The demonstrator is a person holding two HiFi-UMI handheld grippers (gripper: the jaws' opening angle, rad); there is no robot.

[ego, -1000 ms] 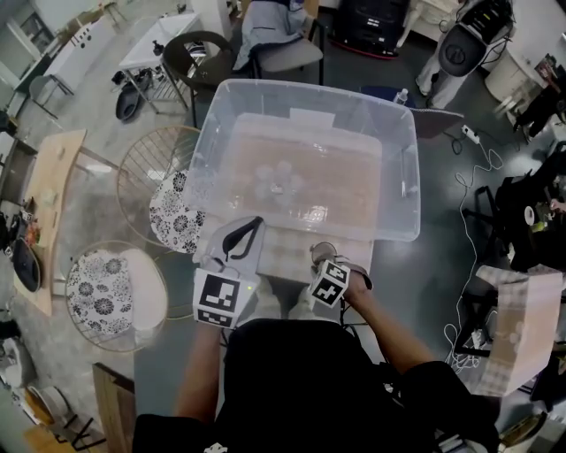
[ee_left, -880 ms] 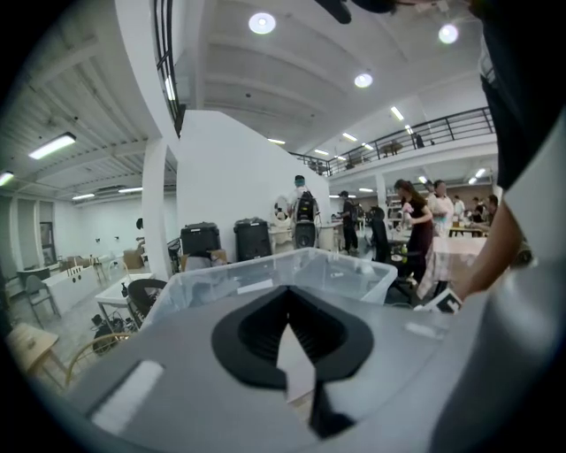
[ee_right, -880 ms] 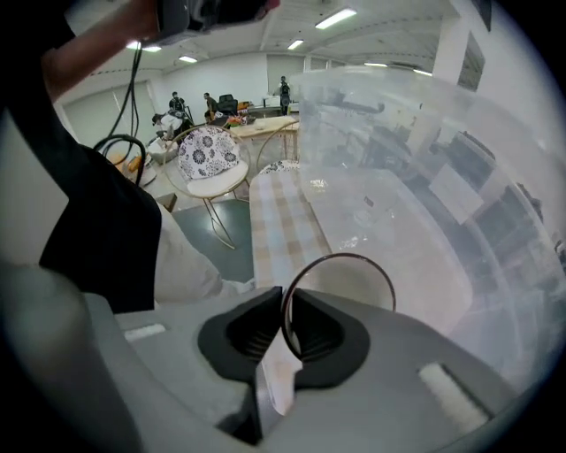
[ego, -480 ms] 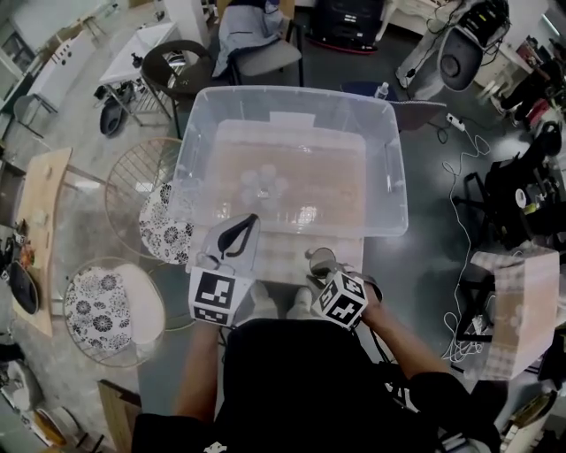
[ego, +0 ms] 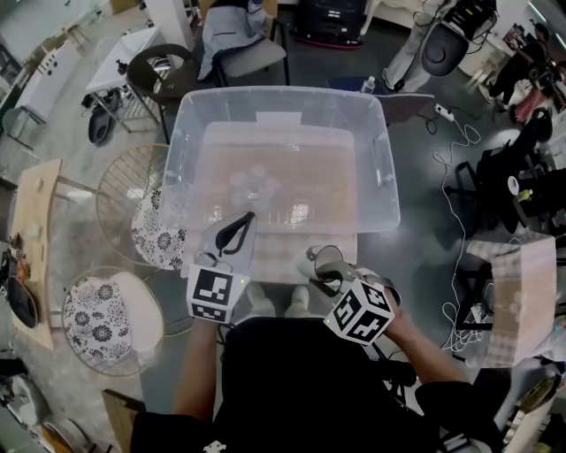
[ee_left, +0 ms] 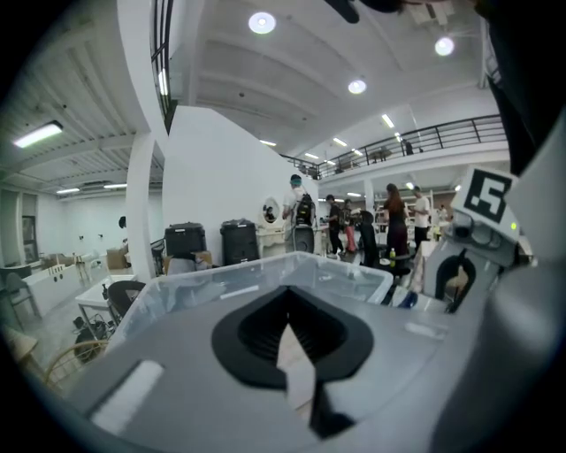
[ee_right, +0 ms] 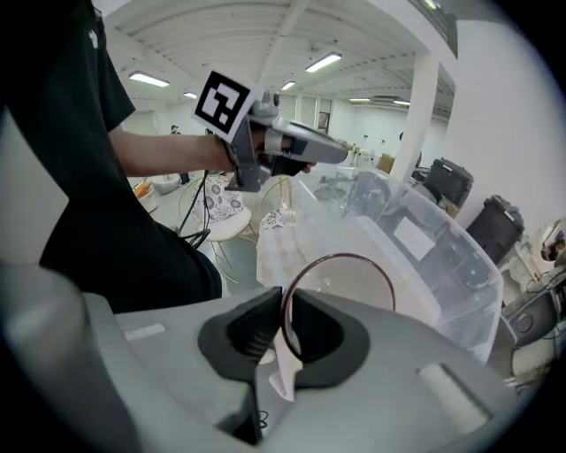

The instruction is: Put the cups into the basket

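Observation:
A large clear plastic bin (ego: 370, 150) serves as the basket and stands on a small table with a checked cloth (ego: 281, 250). Several clear cups (ego: 251, 184) lie on its floor. My right gripper (ego: 324, 266) is shut on the wall of a clear cup with a dark rim (ee_right: 343, 281), held above the table's near edge in front of the bin (ee_right: 442, 239). The left gripper (ego: 235, 231) hovers at the bin's near wall, jaws shut and empty (ee_left: 288, 334). In the left gripper view the bin (ee_left: 203, 287) fills the space ahead.
Two round wire chairs with flowered cushions (ego: 157, 232) (ego: 104, 310) stand left of the table. A wooden table (ego: 31, 217) is further left. A checked box (ego: 522, 296) and floor cables (ego: 460, 203) lie to the right. A seated person (ego: 232, 26) and chairs are beyond the bin.
My right gripper has risen with the cup and now looks larger and further right in the head view. The left gripper has barely moved. The head view has shifted a little.

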